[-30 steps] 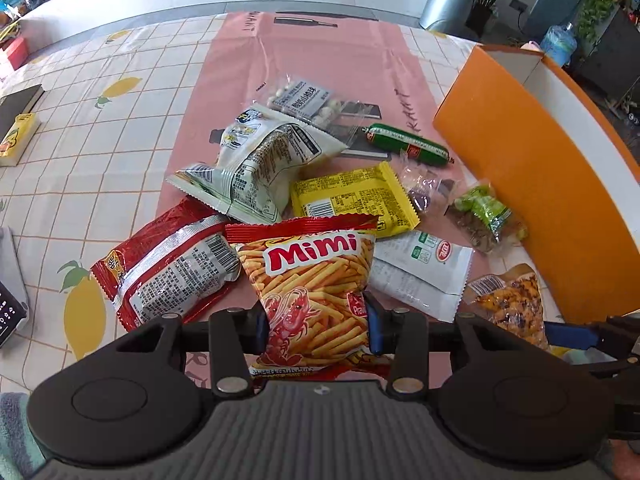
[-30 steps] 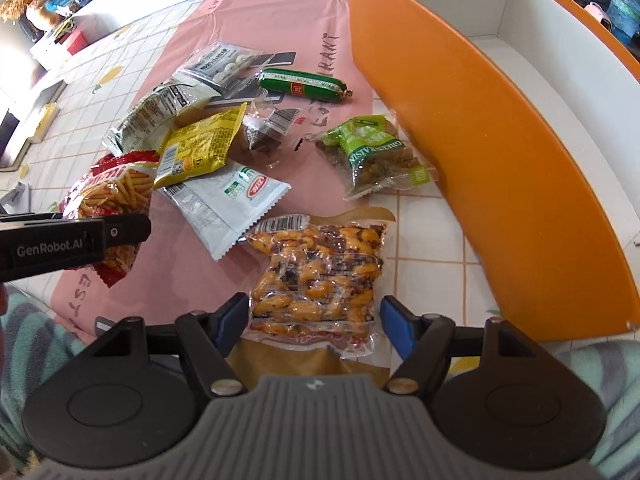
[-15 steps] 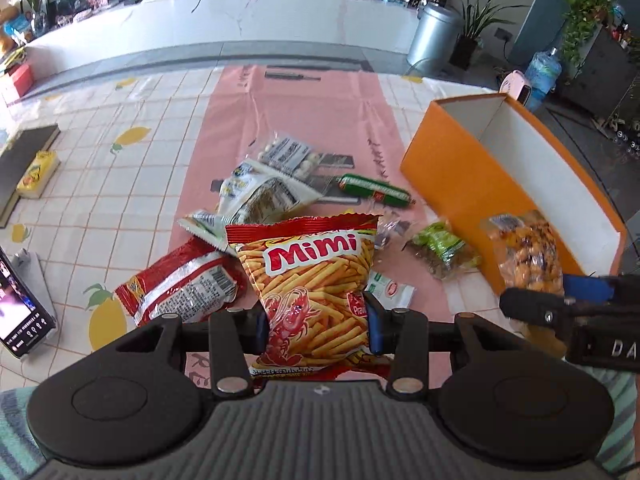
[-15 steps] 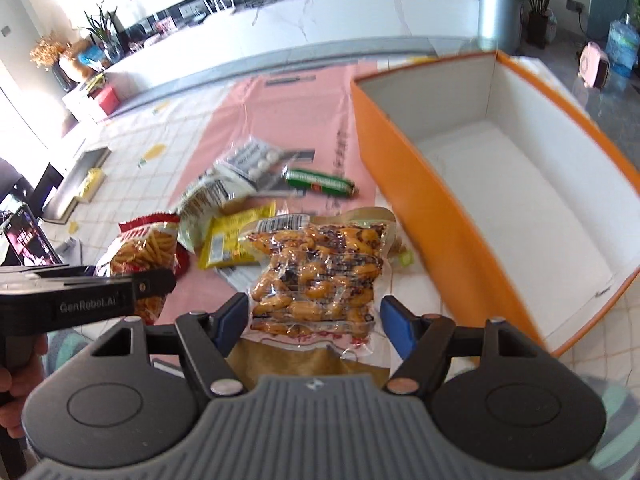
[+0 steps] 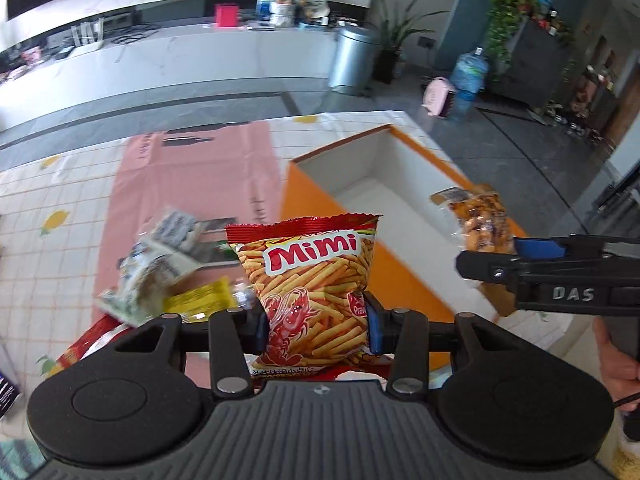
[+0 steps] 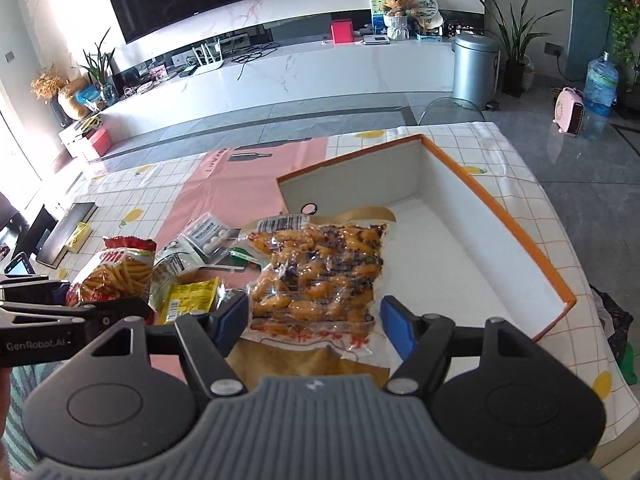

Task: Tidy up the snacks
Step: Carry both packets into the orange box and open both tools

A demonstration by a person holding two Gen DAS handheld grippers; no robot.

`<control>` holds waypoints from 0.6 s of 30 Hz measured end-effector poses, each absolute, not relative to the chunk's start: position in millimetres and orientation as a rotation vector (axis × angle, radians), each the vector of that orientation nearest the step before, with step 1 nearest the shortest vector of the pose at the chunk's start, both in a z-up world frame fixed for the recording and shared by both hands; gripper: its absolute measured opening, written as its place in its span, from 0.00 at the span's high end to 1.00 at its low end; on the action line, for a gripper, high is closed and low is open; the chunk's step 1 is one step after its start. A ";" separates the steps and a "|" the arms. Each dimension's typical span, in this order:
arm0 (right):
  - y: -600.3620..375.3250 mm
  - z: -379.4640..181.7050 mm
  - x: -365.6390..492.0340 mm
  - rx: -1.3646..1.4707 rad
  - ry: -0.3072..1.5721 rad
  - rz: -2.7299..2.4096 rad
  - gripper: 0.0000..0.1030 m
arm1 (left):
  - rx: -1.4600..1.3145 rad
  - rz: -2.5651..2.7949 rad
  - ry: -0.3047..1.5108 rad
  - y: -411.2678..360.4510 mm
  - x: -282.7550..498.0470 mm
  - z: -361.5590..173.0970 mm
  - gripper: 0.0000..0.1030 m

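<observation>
left gripper (image 5: 316, 320) pinching Mimi bag (image 5: 310, 280) | right gripper (image 6: 312, 316) clamping nut pack (image 6: 320, 276) | both hovering near orange box (image 6: 516, 232) | advice: clearing the rim, releasing low inside

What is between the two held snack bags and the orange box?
Nothing visible. The left gripper holds the Mimi bag and the right gripper holds the nut pack, both lifted clear of the table. The orange box is open and looks empty.
</observation>
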State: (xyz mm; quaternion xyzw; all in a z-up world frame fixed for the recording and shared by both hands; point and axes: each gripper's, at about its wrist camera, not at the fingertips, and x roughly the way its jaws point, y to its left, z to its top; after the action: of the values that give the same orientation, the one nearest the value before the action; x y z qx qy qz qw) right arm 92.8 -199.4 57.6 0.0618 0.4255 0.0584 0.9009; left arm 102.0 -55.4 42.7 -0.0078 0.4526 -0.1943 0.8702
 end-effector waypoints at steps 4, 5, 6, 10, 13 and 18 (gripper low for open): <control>-223.8 56.6 102.5 0.093 0.895 0.112 0.33 | 0.015 -0.482 0.951 -85.3 119.4 43.8 0.52; -230.5 55.0 105.7 0.083 0.902 0.109 0.33 | 0.027 -0.495 0.953 -92.0 125.0 43.6 0.52; -236.5 53.3 108.6 0.071 0.912 0.109 0.33 | 0.037 -0.509 0.958 -98.6 130.0 43.2 0.52; -255.7 39.1 126.1 0.031 0.962 0.104 0.33 | 0.071 -0.565 0.983 -119.8 153.9 37.4 0.52; -264.0 27.0 139.7 -0.009 1.007 0.131 0.33 | 0.112 -0.586 0.995 -135.1 168.9 30.7 0.52; -263.0 -0.7 165.5 -0.089 1.086 0.185 0.33 | 0.202 -0.630 1.029 -163.2 191.4 17.2 0.52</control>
State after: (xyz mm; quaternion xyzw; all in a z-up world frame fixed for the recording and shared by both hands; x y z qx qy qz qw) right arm 165.5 -263.0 -0.7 -0.0423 0.5156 0.0877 0.8512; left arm 191.4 -163.2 17.2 0.0949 0.4829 -0.2956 0.8188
